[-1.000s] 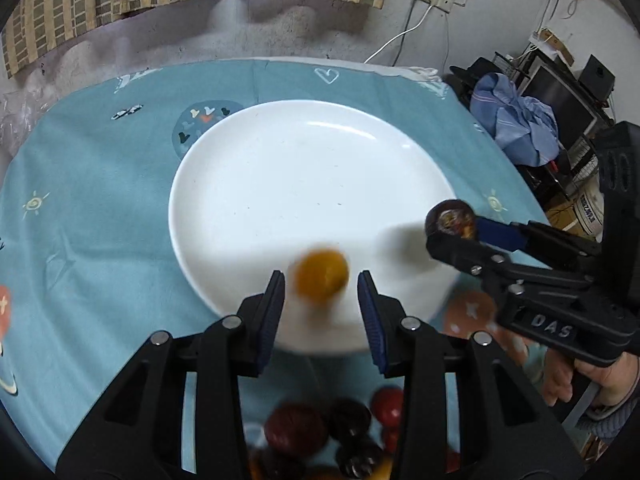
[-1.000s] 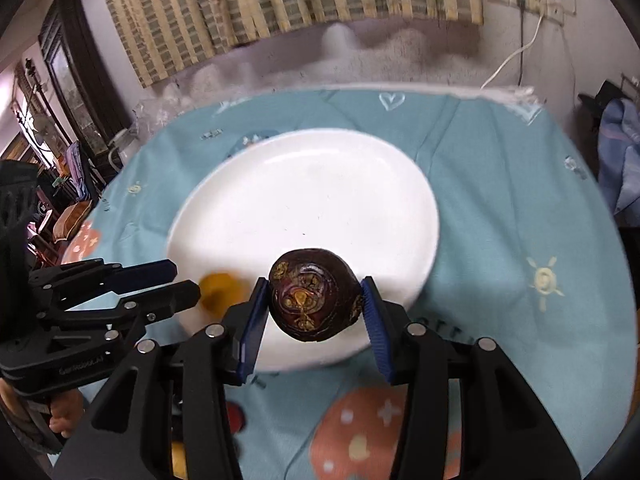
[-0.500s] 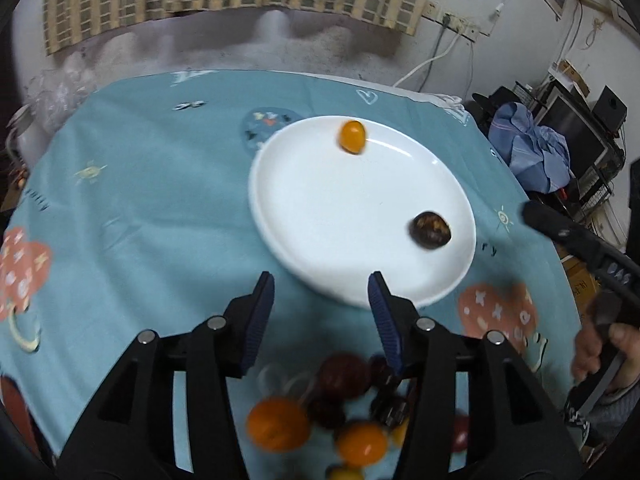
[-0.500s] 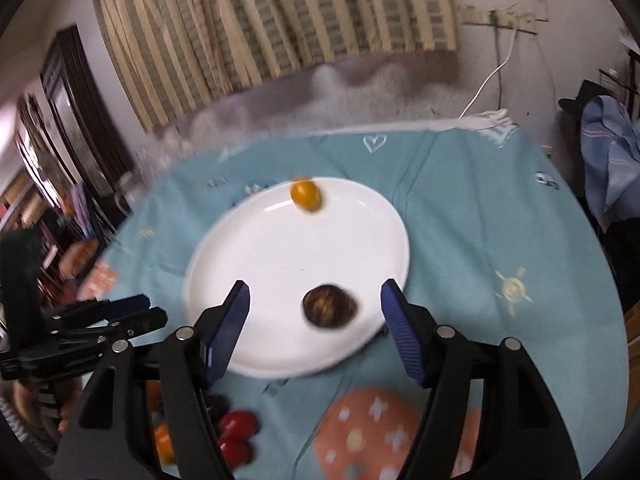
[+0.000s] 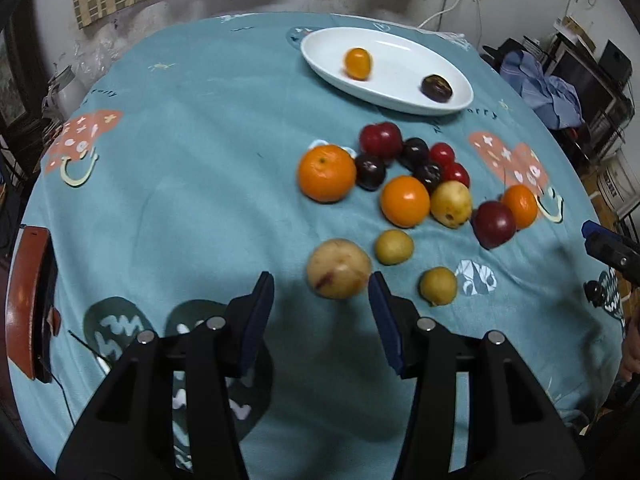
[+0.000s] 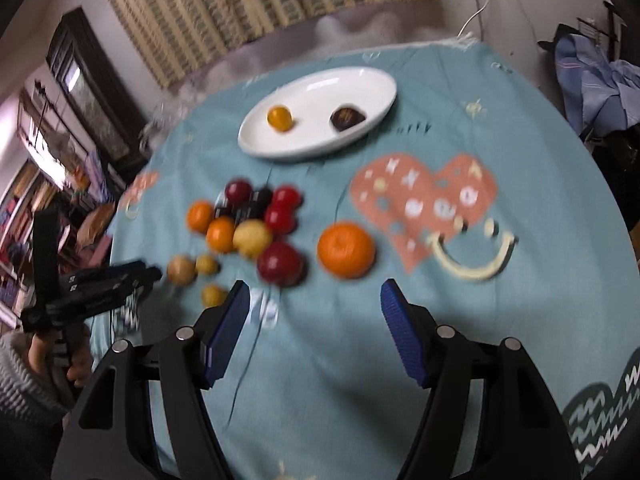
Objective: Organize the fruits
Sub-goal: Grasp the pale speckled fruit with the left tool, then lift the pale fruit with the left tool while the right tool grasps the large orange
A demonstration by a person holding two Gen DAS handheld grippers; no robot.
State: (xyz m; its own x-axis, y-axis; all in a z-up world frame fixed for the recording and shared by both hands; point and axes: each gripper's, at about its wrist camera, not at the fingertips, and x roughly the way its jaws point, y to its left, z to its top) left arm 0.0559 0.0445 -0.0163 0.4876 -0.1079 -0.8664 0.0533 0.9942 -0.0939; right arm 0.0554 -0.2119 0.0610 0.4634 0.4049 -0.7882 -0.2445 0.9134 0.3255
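Note:
A white oval plate (image 5: 400,68) (image 6: 320,136) lies at the far side of the teal tablecloth. On it are a small orange fruit (image 5: 358,63) (image 6: 279,118) and a dark brown fruit (image 5: 437,88) (image 6: 346,118). Nearer lies a loose pile of oranges (image 5: 327,173), plums (image 5: 380,139) and yellow fruits (image 5: 451,204). My left gripper (image 5: 320,300) is open, with a tan fruit (image 5: 339,269) on the cloth just ahead of its tips, untouched. My right gripper (image 6: 315,292) is open and empty, behind an orange (image 6: 346,250) and a red plum (image 6: 280,264).
A brown chair back (image 5: 28,304) stands at the table's left edge. Blue clothes (image 5: 540,88) are heaped beyond the right edge. A thin cable (image 6: 244,360) runs over the cloth near the right gripper. A hand in a grey sleeve (image 6: 24,376) holds the left gripper.
Both grippers opened and dropped their fruits onto the plate. They then pulled back toward the near side, so the fruit pile now lies ahead of them.

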